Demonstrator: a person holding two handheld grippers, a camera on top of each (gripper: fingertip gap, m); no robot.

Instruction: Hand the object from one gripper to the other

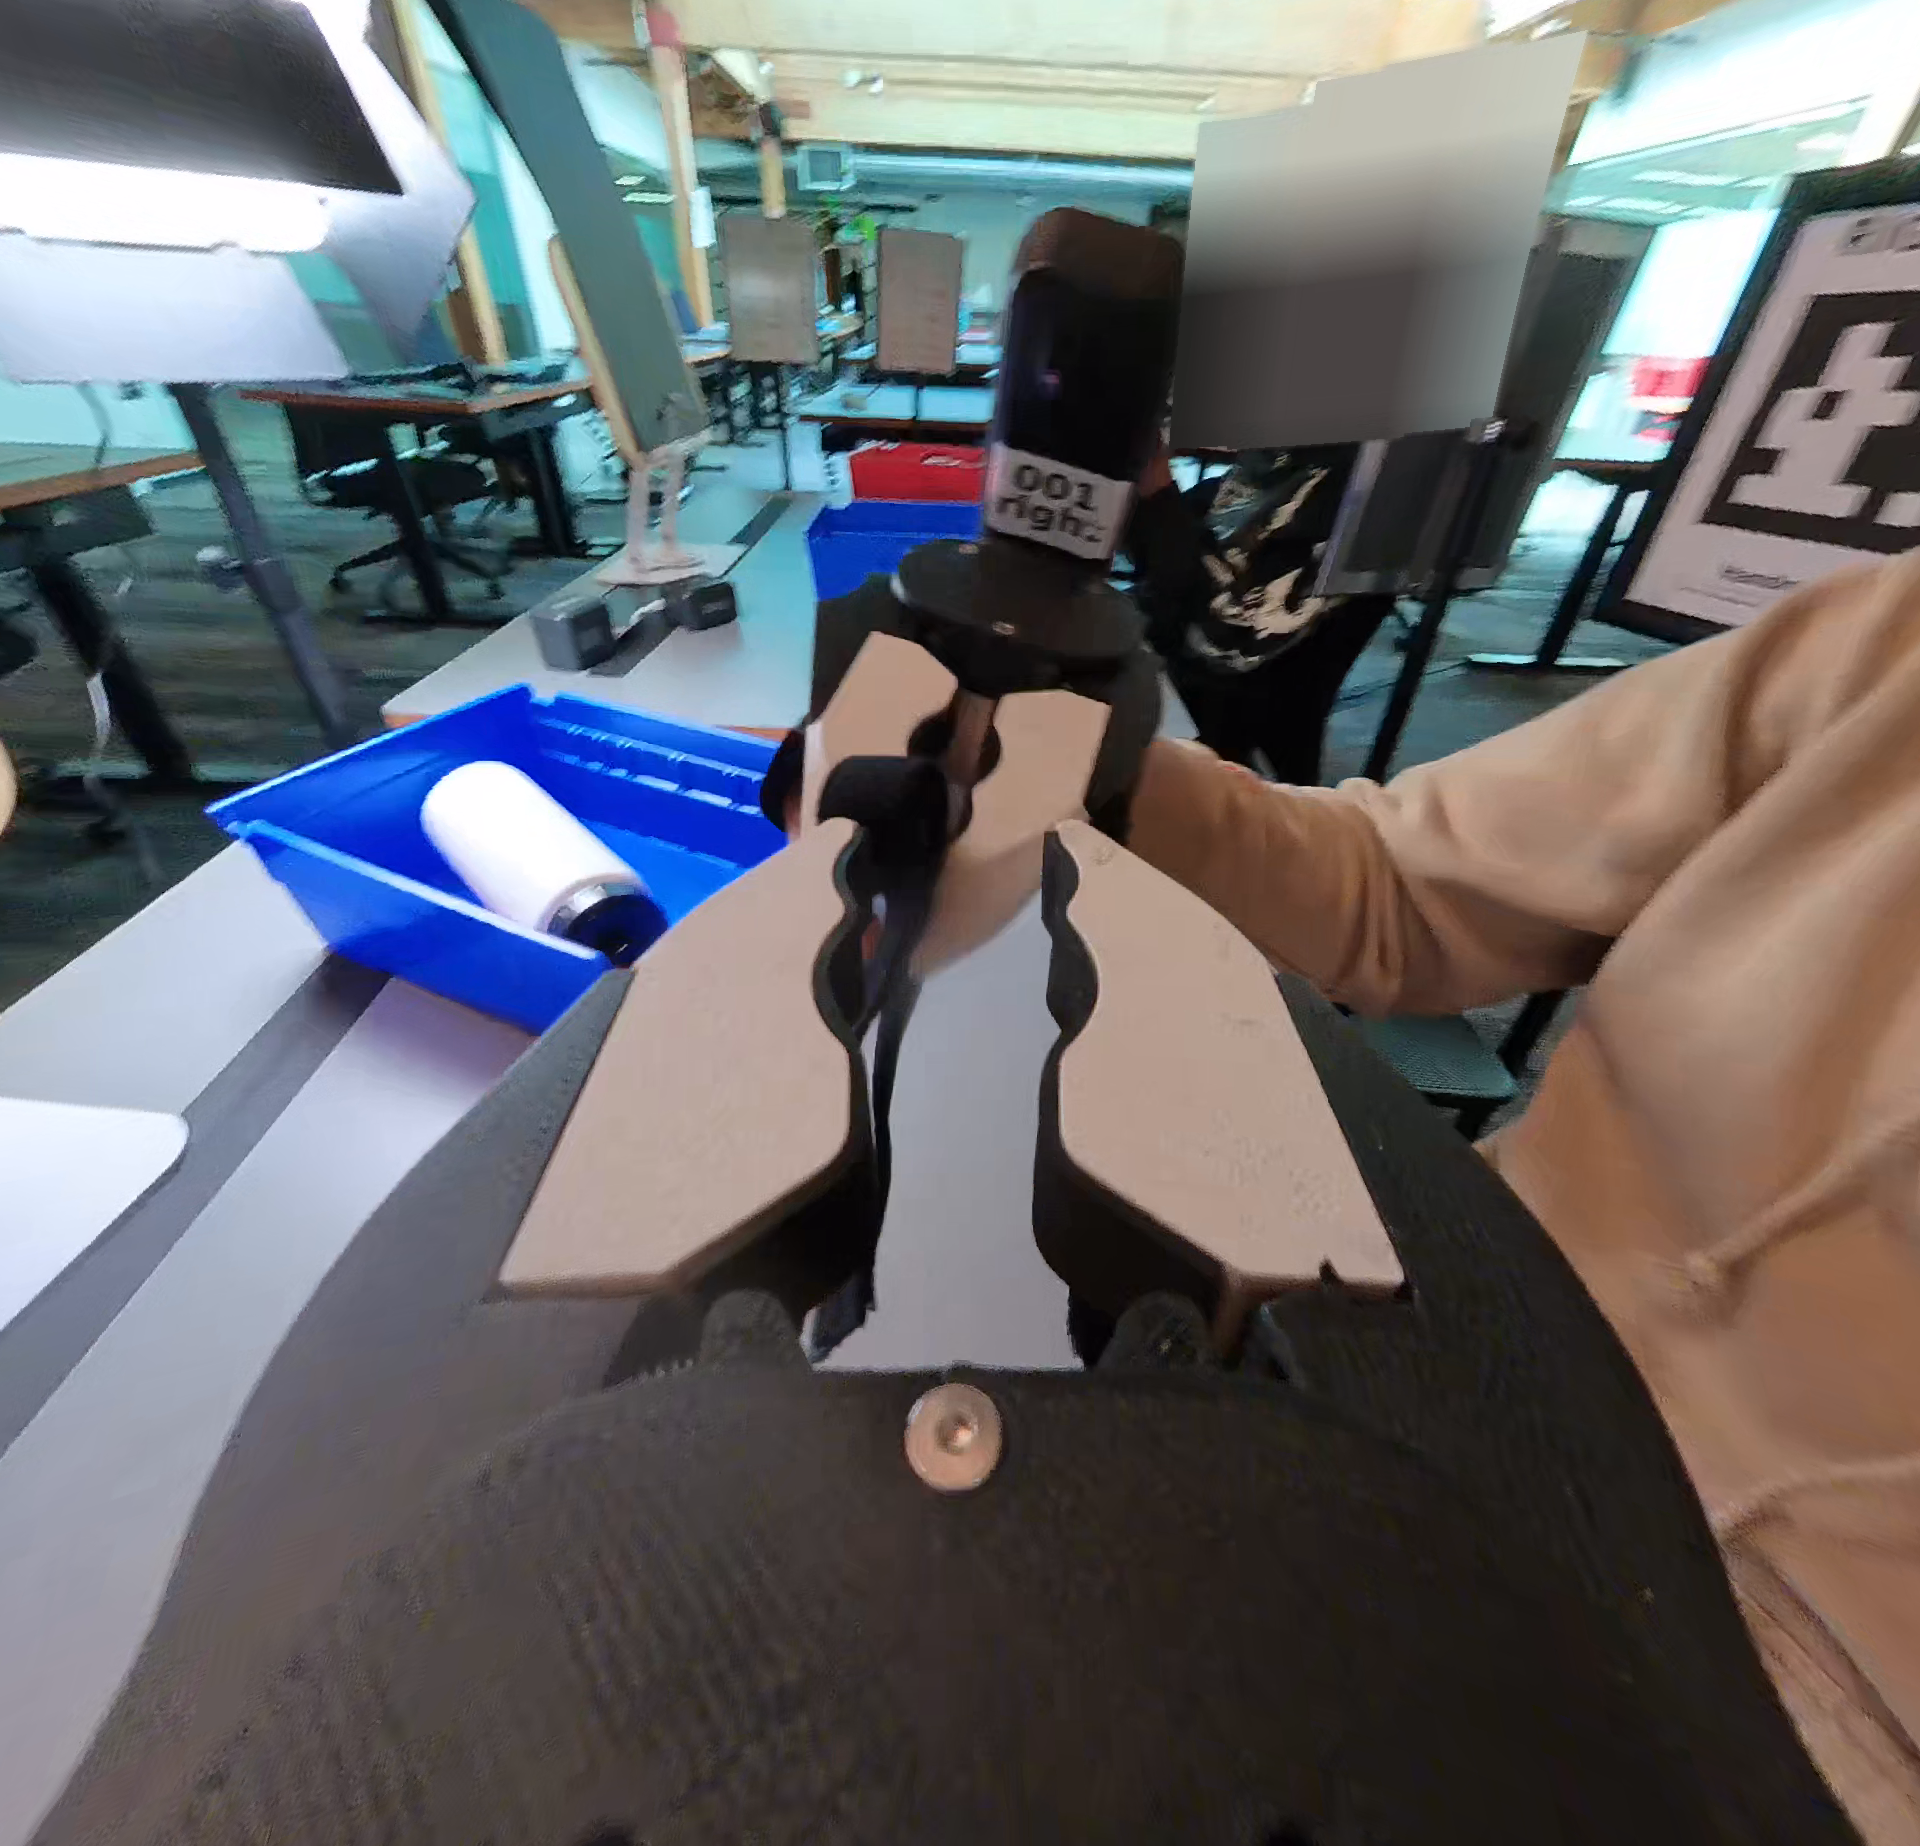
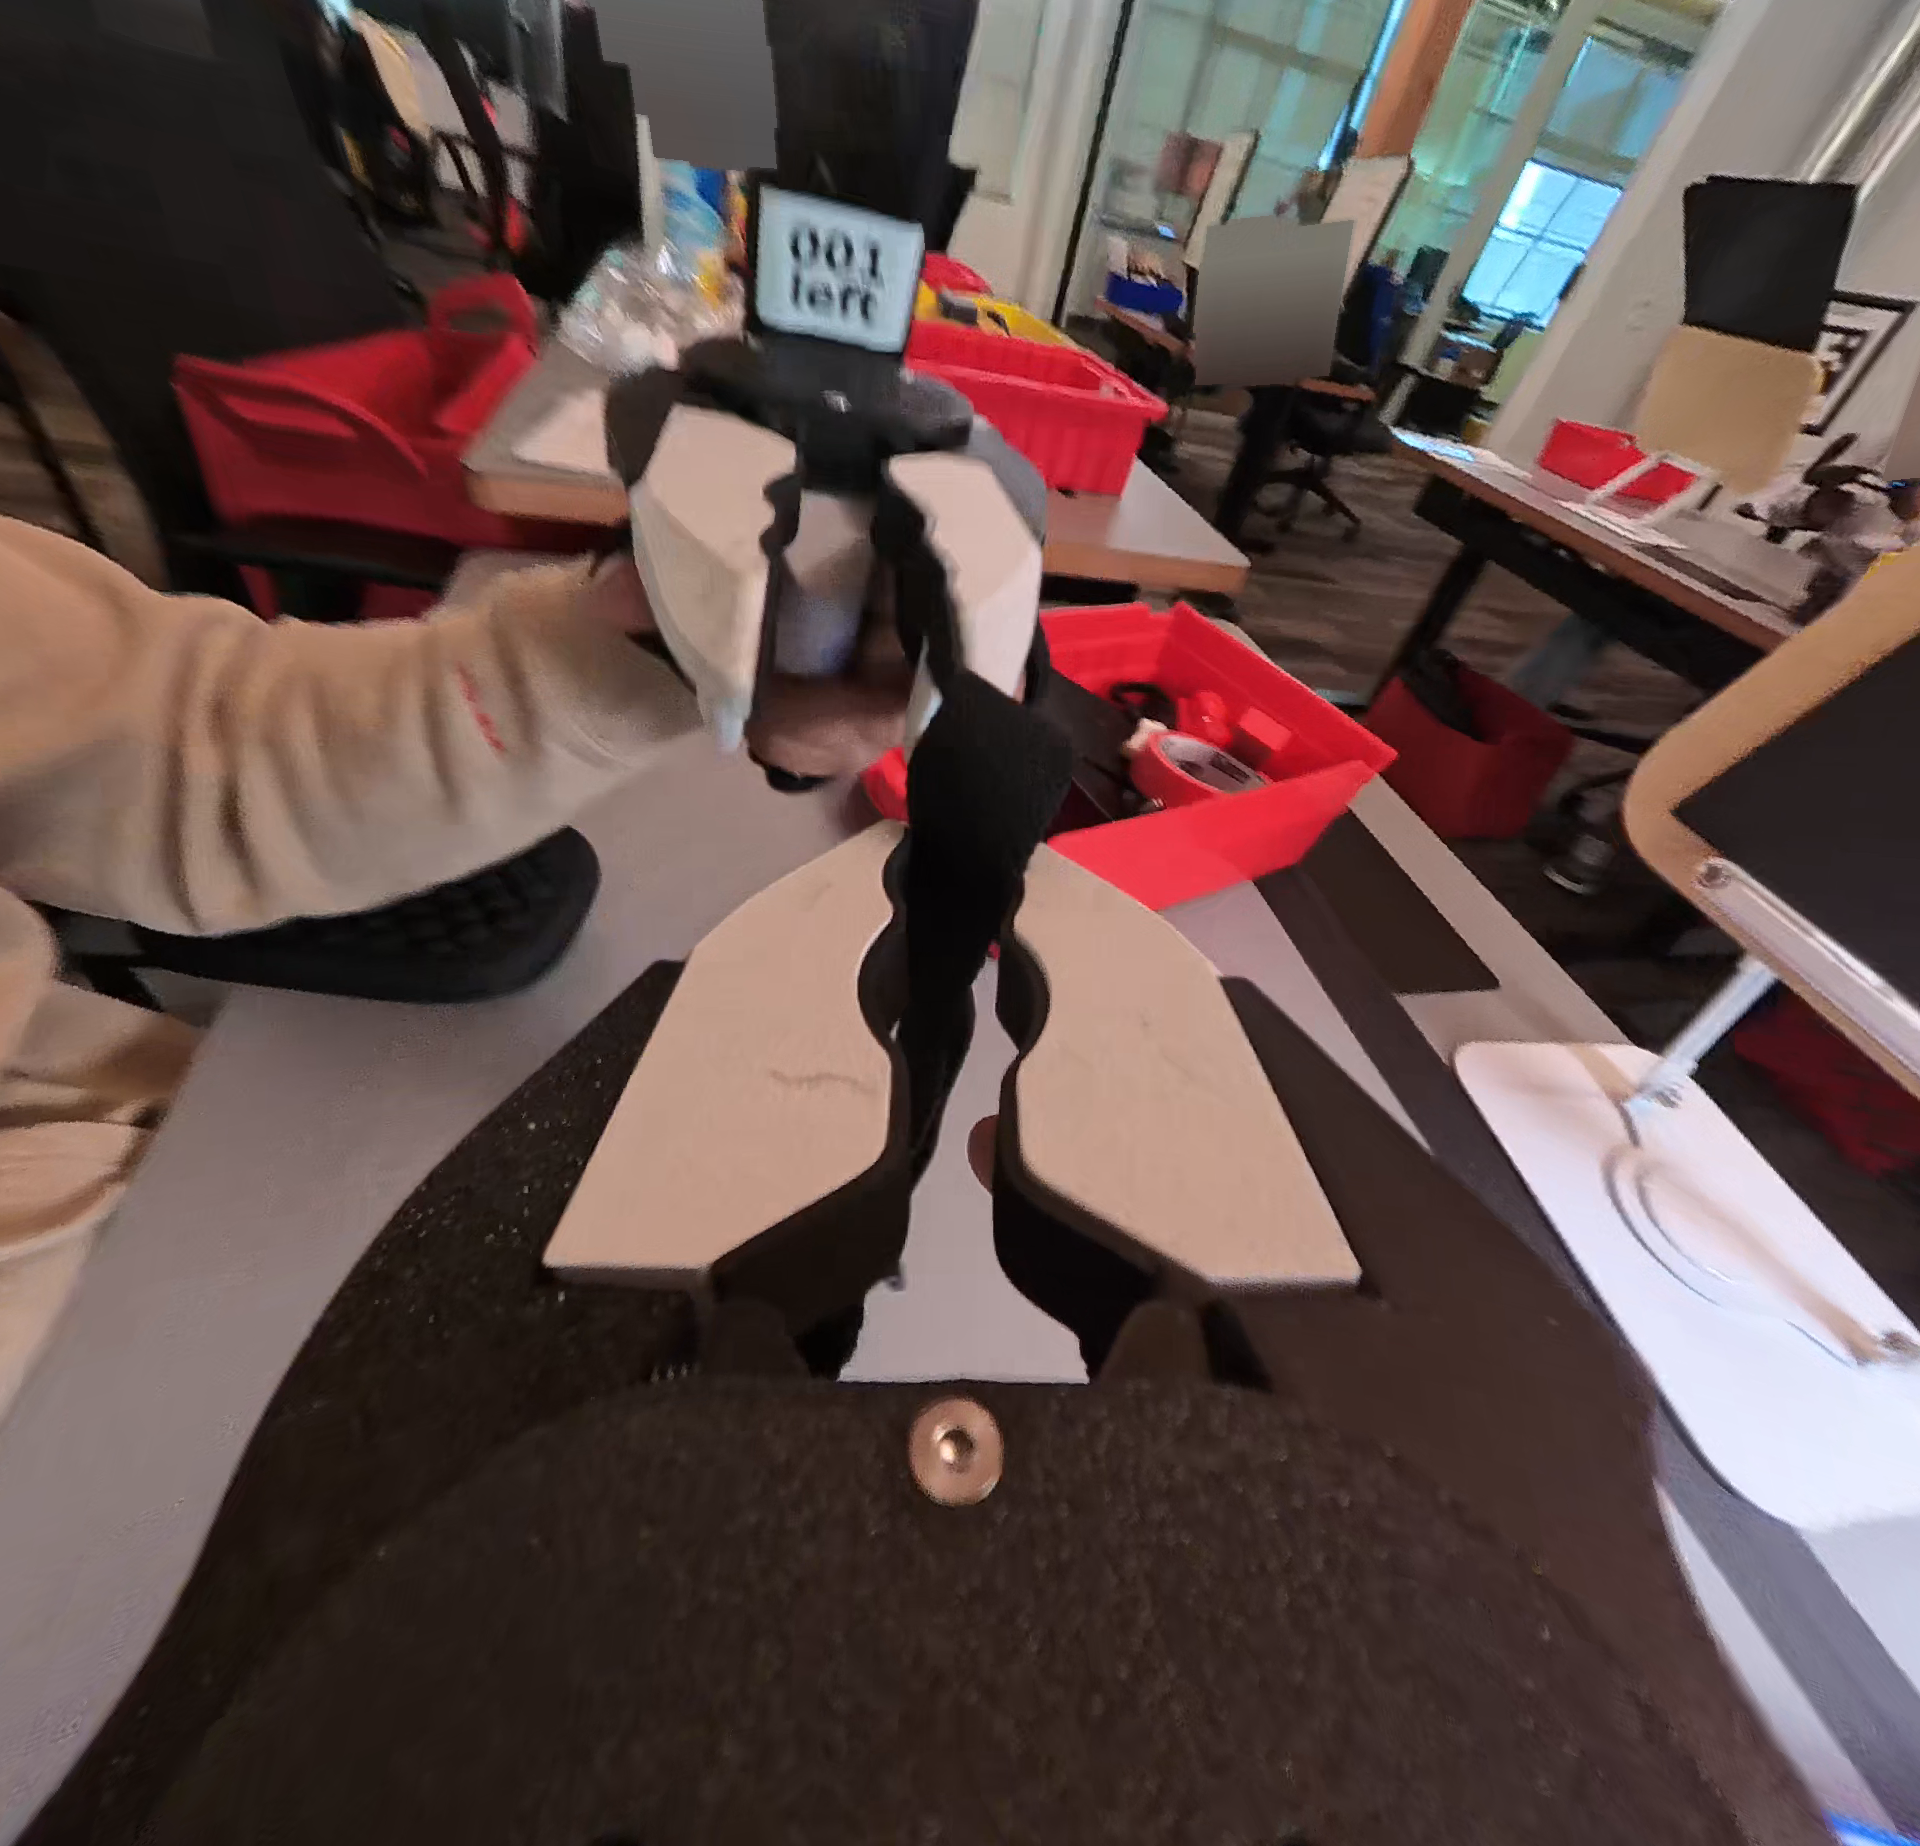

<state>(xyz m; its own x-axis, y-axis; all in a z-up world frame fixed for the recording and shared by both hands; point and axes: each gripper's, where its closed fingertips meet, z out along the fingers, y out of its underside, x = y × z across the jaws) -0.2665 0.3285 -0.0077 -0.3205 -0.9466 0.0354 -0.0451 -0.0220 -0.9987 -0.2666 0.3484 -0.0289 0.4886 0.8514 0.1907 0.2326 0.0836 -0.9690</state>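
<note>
Left gripper [image 1: 951,866] stands spread, the black strap [image 2: 961,923] hanging along its left finger; right gripper [image 2: 951,913] pinches that strap. Mid-handover, I judge: next, draw the two apart without snagging the strap.

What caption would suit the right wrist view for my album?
Right gripper pinches a black cloth, left gripper open just beyond it.

Bright daylight from overhead skylights, glaring lamp panel [image 1: 156,207], fisheye-bent edges, soft blurred background.
</note>
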